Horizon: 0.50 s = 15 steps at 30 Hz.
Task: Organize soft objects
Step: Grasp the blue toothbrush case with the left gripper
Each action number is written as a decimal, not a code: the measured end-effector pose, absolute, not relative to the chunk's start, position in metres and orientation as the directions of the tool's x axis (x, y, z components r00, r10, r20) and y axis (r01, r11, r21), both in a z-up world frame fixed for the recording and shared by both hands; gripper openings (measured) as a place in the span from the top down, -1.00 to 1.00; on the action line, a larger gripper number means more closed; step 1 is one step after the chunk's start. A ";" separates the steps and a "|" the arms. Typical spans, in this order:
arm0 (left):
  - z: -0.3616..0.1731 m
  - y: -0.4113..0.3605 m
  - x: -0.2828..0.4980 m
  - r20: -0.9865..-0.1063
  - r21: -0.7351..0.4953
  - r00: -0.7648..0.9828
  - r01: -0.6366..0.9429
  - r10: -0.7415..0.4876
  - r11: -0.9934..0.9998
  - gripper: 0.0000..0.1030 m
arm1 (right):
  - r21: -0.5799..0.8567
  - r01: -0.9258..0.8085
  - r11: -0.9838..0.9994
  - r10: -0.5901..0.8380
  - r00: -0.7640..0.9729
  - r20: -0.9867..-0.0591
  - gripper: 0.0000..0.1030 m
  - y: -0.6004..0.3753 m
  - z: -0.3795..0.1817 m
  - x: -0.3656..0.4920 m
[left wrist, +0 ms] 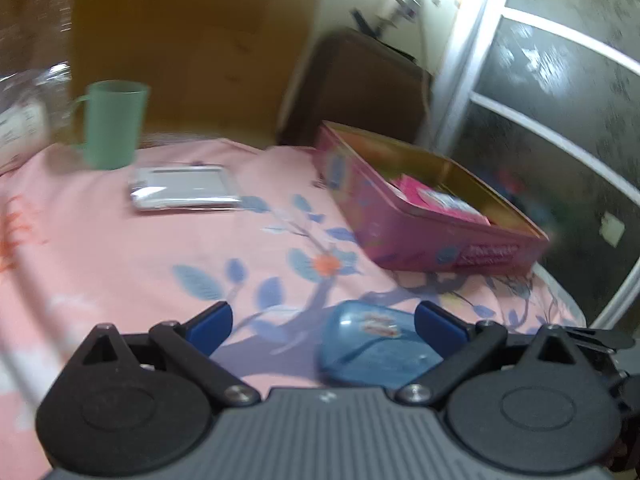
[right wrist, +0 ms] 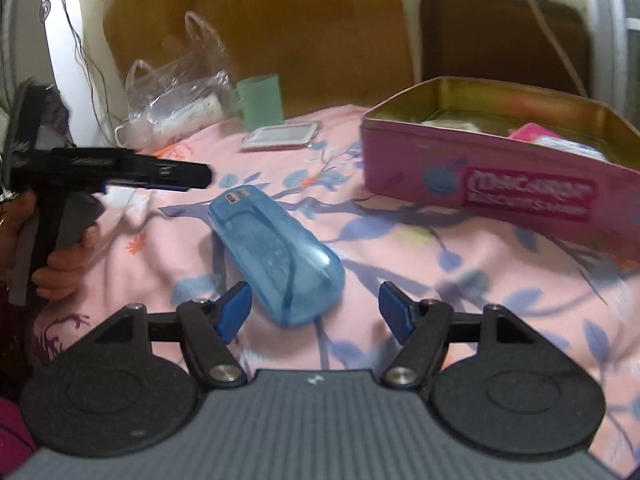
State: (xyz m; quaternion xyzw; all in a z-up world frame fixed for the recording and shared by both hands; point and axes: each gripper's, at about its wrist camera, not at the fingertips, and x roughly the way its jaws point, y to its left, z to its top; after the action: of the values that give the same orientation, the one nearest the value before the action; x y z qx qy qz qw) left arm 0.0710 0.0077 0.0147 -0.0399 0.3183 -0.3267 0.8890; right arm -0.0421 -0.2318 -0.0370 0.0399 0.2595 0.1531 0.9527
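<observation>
— Where is the blue plastic case found?

— On the floral sheet, its long axis angled away leftward, near end between the spread right gripper fingers.

— And the left gripper?

— Also held spread — the case is seen off-centre toward its right finger. The pink biscuit tin is placed beyond, rightward.

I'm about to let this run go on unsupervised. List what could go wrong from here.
1. Both tools, left and right, stand open around the same blue case. If both close in, they may collide.
2. The case looks smooth and rounded, so the fingertips could slip off it.
3. The pink tin already holds packets and sits on soft, wrinkled pink cloth; a heavy drop might tip or shift it.
</observation>
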 end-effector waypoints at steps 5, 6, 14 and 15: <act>0.011 -0.013 0.071 -0.571 -0.281 0.550 0.566 -0.609 0.775 -0.96 | 0.098 -0.293 0.951 0.305 0.839 -0.451 -0.41 -0.214 -0.044 -0.046; 0.010 -0.014 0.073 -0.575 -0.285 0.545 0.567 -0.611 0.773 -0.96 | 0.089 -0.301 0.949 0.308 0.839 -0.448 -0.41 -0.211 -0.045 -0.045; 0.000 -0.017 0.075 -0.597 -0.346 0.488 0.558 -0.636 0.754 -0.89 | 0.074 -0.325 0.943 0.324 0.839 -0.438 -0.29 -0.214 -0.053 -0.034; 0.000 -0.021 0.074 -0.596 -0.350 0.475 0.572 -0.647 0.742 -0.81 | 0.073 -0.321 0.944 0.320 0.843 -0.432 -0.16 -0.213 -0.053 -0.035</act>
State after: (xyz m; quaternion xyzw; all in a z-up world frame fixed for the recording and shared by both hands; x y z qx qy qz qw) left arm 0.0740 -0.0208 0.0001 -0.0512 0.3689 -0.3554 0.8573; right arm -0.0348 -0.2131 -0.0533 -0.0011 0.2249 0.1669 0.9600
